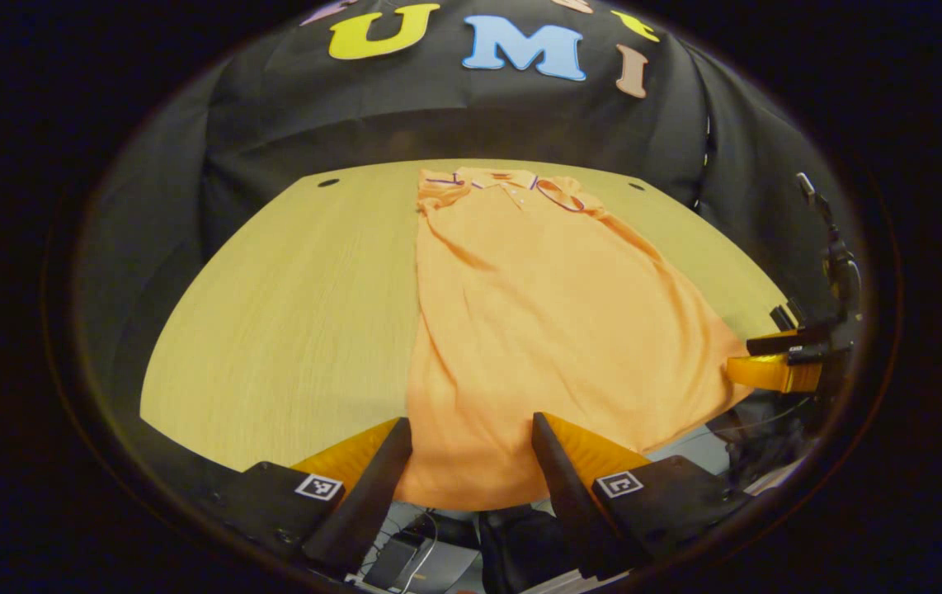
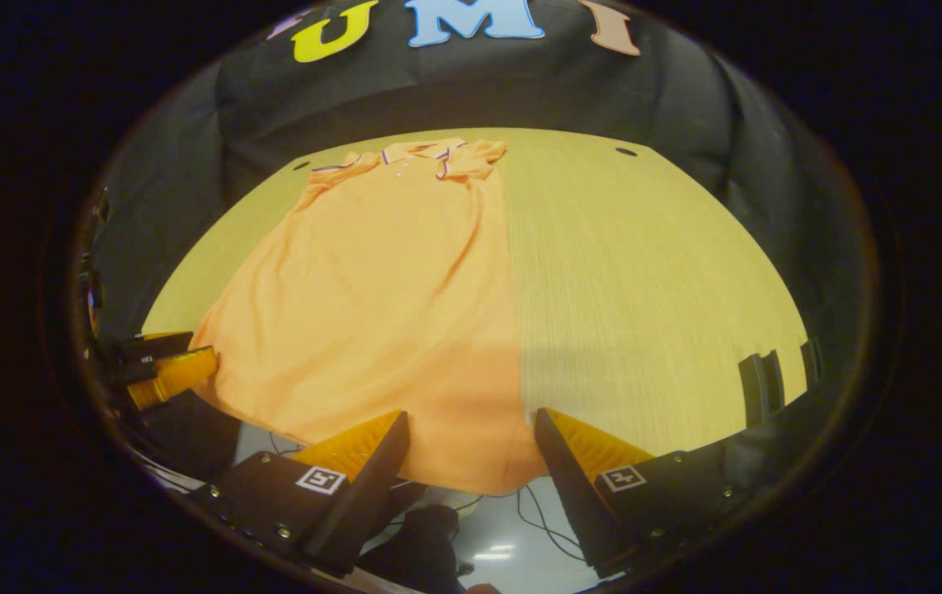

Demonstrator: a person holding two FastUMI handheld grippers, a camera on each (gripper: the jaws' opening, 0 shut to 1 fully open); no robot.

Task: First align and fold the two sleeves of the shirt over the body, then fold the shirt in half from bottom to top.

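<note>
On the worktop (image 1: 273, 313) the orange shirt (image 1: 537, 330) lies lengthwise, collar far, sleeves apparently already folded over the body. The left gripper (image 1: 471, 445) and right gripper (image 2: 471, 441) are both spread at the hem overhanging the near edge. The bottom-to-top fold seems left.

One orange polo shirt (image 1: 537, 330) lies on one wooden table (image 1: 289, 313), its single collar (image 1: 497, 179) at twelve o'clock and its hem at six o'clock. Two short sleeves are folded in beside the collar, one at eleven o'clock (image 1: 438, 191) and one at one o'clock (image 1: 566, 195). Two dark round holes mark the table's far edge, at ten o'clock (image 1: 328, 182) and two o'clock (image 1: 636, 186). Two grippers are present: the left gripper (image 1: 471, 437) and the right gripper (image 2: 471, 433), each with two fingers spread apart and one square marker per finger mount.
</note>
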